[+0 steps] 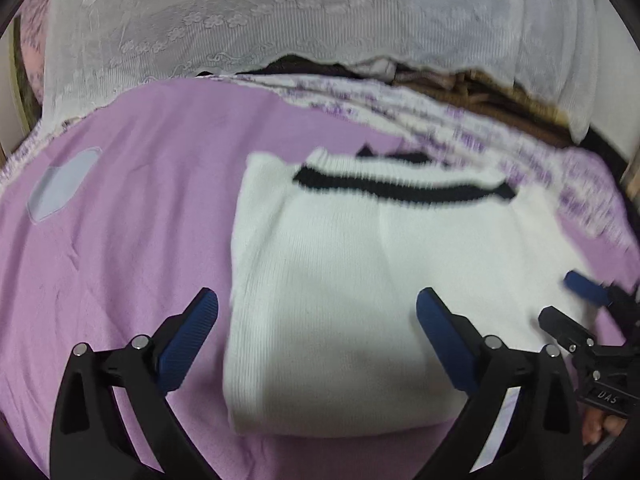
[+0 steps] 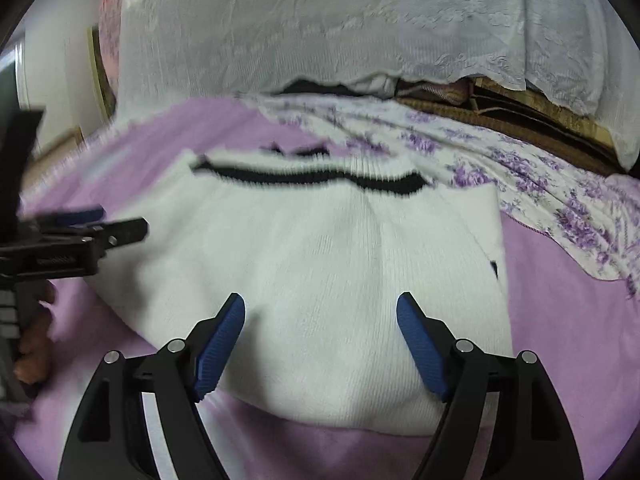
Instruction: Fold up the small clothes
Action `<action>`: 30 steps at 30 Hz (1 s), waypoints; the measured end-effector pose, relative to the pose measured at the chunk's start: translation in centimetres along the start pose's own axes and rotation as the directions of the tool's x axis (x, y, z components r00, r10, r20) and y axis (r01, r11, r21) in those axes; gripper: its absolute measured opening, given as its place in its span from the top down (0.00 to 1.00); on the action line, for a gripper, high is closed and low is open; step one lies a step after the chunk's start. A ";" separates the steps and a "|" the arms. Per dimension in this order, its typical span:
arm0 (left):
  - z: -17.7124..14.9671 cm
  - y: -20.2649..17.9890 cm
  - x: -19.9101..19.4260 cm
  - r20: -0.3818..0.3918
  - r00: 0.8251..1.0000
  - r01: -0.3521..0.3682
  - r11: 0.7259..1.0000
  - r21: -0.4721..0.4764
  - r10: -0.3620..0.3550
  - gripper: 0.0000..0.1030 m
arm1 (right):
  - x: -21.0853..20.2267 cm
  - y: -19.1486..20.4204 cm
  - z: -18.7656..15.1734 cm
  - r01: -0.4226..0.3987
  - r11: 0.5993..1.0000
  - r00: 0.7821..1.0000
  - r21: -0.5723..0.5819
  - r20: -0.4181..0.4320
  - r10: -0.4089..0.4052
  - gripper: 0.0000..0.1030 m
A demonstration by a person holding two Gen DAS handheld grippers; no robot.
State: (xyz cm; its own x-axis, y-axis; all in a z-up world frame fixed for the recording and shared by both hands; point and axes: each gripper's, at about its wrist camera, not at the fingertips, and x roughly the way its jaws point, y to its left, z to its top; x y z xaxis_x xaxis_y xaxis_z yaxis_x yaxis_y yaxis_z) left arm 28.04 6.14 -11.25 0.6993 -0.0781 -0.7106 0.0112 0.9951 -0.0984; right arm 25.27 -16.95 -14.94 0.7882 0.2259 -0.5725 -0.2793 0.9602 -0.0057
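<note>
A white knitted garment [image 1: 360,280] with a black stripe [image 1: 400,188] near its far end lies folded on a lilac bedsheet [image 1: 120,240]. My left gripper [image 1: 317,296] is open over the garment's near left edge; one pad is above the sheet, the other above the knit, and nothing is held. My right gripper [image 2: 320,298] is open over the near edge of the same garment [image 2: 320,248], with nothing between its pads. Each gripper appears at the side of the other's view: the right one [image 1: 560,300] and the left one [image 2: 124,220].
A purple-flowered white cloth [image 2: 520,176] lies crumpled behind and to the right of the garment. Beyond it a white lace cover [image 1: 280,20] hangs over a brown stack [image 2: 520,116]. A pale grey patch [image 1: 60,188] marks the sheet on the left. A hand [image 2: 32,352] holds the left gripper's handle.
</note>
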 end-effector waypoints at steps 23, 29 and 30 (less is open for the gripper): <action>3.6 -3.0 8.0 -0.074 0.995 -0.059 0.997 0.048 0.062 0.05 | 7.7 -7.7 4.4 -0.063 0.947 0.998 0.316 0.033 0.056 0.61; 2.2 -1.6 5.5 -0.064 0.998 0.009 1.000 0.008 -0.009 0.05 | 3.9 -10.3 3.1 -0.124 0.897 0.990 0.425 0.111 0.084 0.53; 1.9 -1.7 5.3 -0.066 0.998 0.009 1.000 0.010 -0.008 0.05 | 3.4 -10.7 2.8 -0.125 0.892 0.990 0.435 0.117 0.081 0.52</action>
State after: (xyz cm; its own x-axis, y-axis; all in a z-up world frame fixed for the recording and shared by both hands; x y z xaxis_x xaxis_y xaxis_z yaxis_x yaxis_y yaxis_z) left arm 33.06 4.19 -13.52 0.6506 -0.0902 -0.7540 0.0247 0.9949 -0.0977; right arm 32.48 -25.97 -14.50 0.8217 0.3210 -0.4708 -0.1088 0.8994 0.4233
